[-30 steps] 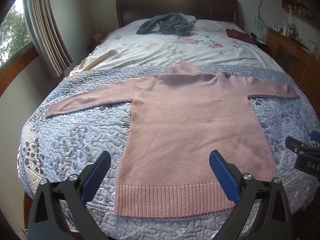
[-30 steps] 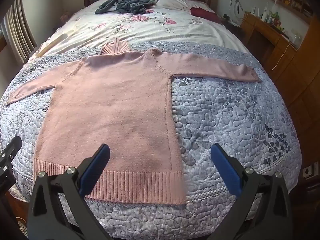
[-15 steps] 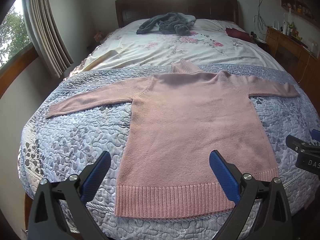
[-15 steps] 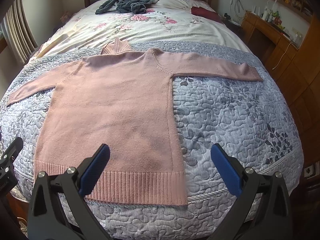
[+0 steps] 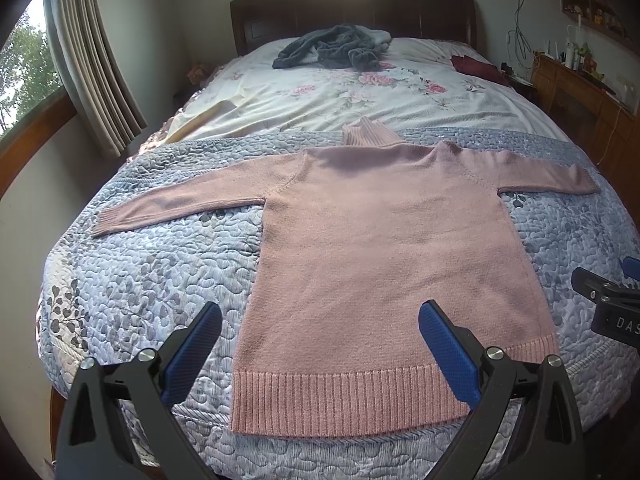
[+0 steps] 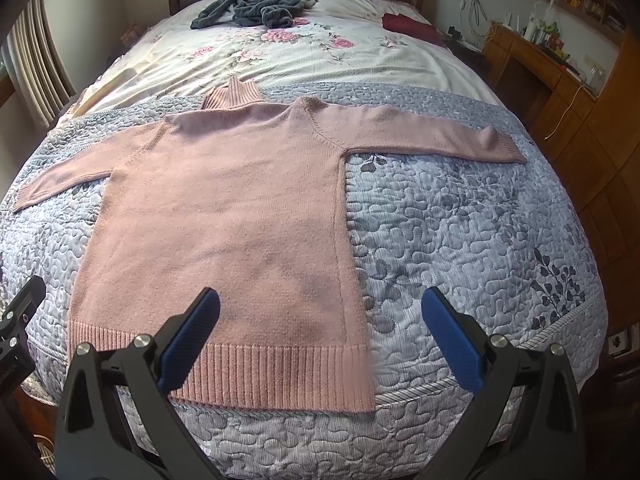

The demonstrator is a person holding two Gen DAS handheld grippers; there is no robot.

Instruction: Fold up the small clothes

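A pink knitted sweater [image 5: 384, 248] [image 6: 224, 216] lies flat on the bed, back up, both sleeves spread sideways and the ribbed collar pointing to the headboard. Its ribbed hem [image 5: 348, 400] [image 6: 280, 376] runs along the near edge of the bed. My left gripper [image 5: 320, 344] hovers open over the hem's left part, its blue pads wide apart and holding nothing. My right gripper [image 6: 320, 332] is open too, above the hem's right corner. Part of the right gripper [image 5: 604, 300] shows at the right edge of the left wrist view.
A grey-blue quilted cover [image 5: 152, 280] [image 6: 460, 232] lies under the sweater, with a floral sheet [image 5: 360, 92] beyond it. A dark grey garment pile [image 5: 332, 46] and a maroon cloth [image 6: 408, 24] lie near the headboard. Wooden furniture [image 6: 560, 92] stands at the right, curtains [image 5: 96, 60] at the left.
Both grippers stay open; the views have shifted only slightly, with the sweater appearing a little lower and closer. The sweater has not moved.
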